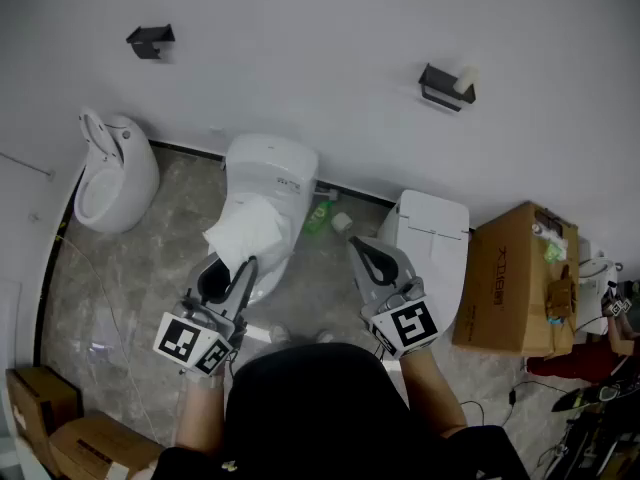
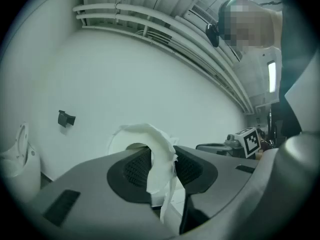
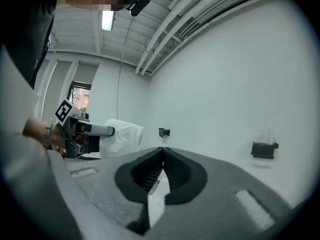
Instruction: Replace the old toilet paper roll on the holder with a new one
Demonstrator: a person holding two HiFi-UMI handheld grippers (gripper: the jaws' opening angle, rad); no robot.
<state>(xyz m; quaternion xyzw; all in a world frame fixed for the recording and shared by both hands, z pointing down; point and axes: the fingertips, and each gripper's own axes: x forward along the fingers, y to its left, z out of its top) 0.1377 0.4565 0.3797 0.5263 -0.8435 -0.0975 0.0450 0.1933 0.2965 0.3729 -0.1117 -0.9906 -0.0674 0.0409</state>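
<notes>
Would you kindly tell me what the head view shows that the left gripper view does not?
Only the head view shows the holder with the old roll and the cardboard box. Only the left gripper view shows the ceiling pipes. Both show the new toilet paper roll clamped in the left gripper, and the empty holder.
</notes>
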